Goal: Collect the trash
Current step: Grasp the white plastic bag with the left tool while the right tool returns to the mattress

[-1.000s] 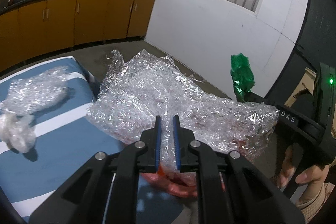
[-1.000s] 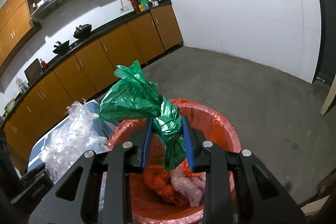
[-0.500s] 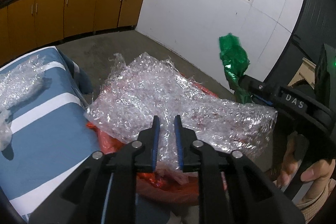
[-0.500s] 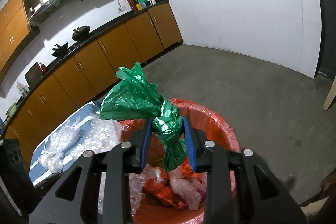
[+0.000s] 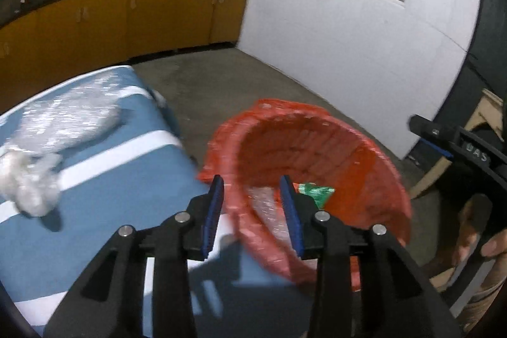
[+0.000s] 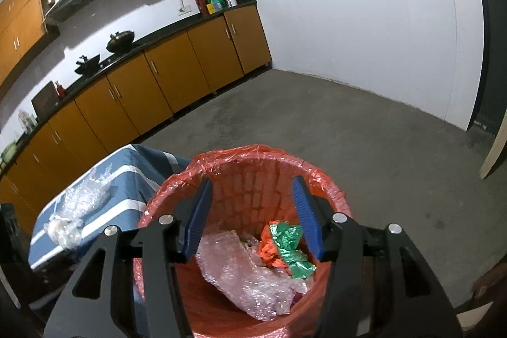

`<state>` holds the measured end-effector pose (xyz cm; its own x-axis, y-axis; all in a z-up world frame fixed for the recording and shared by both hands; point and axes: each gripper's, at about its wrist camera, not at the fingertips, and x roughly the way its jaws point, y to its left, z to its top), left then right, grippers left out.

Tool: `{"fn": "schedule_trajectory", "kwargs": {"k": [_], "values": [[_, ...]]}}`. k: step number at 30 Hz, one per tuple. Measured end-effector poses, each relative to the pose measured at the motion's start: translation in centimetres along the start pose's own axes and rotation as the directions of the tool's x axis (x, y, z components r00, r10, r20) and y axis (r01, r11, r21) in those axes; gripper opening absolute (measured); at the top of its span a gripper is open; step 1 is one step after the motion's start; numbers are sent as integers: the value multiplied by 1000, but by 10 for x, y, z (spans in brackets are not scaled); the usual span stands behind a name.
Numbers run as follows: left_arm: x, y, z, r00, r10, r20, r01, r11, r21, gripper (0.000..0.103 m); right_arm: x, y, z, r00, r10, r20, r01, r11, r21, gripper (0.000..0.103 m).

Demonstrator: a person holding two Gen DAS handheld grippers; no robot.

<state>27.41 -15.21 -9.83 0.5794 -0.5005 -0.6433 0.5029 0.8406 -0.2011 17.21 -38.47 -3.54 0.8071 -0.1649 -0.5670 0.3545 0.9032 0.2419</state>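
Note:
A bin lined with a red bag (image 5: 364, 148) (image 6: 240, 176) stands beside the blue striped table. Inside it lie a sheet of bubble wrap (image 6: 250, 271) (image 5: 269, 208) and a crumpled green bag (image 6: 293, 249) (image 5: 315, 192). My left gripper (image 5: 252, 189) is open and empty over the bin's near rim. My right gripper (image 6: 252, 195) is open and empty above the bin's mouth. More bubble wrap (image 5: 66, 119) (image 6: 84, 195) and a white plastic wad (image 5: 30, 182) (image 6: 61, 230) lie on the table.
The blue table with white stripes (image 5: 104, 176) (image 6: 126, 179) sits left of the bin. Orange cabinets under a black counter (image 6: 158, 78) line the far wall. Bare concrete floor (image 6: 364, 141) spreads to the right. A wooden board (image 5: 443, 160) leans at right.
Both grippers have opened. The bubble wrap dropped from my left gripper and the green bag from my right; both now lie inside the bin.

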Motion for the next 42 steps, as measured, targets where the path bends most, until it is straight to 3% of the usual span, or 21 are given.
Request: {"fn": "schedule_trajectory", "kwargs": {"k": [6,9,12,16,18,23,29,39,42], "values": [[-26,34,1,987,149,54,-148,989,-28,39,1,13,-4,1000,7,-2,-7,999,-38,53],[-42,59,5,961,259,97,-254,965,-67,45,2,21,-7,1000,21,-8,-22,998,-50,53],[-58,95,7,916,382,121,-367,921,-129,52,4,33,-9,999,35,-16,-36,997,-75,53],[-68,142,10,875,473,103,-447,871,-204,58,8,48,-12,998,60,-29,-63,993,-100,53],[-69,159,10,865,495,83,-467,855,-226,60,10,54,-14,997,72,-38,-75,991,-108,53],[-59,189,11,883,469,9,-449,852,-270,60,17,71,-18,994,94,-61,-101,986,-134,53],[-48,186,5,897,442,-14,-431,867,-250,59,23,86,-24,991,109,-83,-121,979,-165,53],[-32,188,-9,919,391,-57,-394,894,-212,19,24,105,-31,985,133,-106,-151,970,-190,53],[-35,187,-12,921,387,-49,-389,898,-204,14,24,111,-32,983,142,-112,-162,967,-198,53]]}}
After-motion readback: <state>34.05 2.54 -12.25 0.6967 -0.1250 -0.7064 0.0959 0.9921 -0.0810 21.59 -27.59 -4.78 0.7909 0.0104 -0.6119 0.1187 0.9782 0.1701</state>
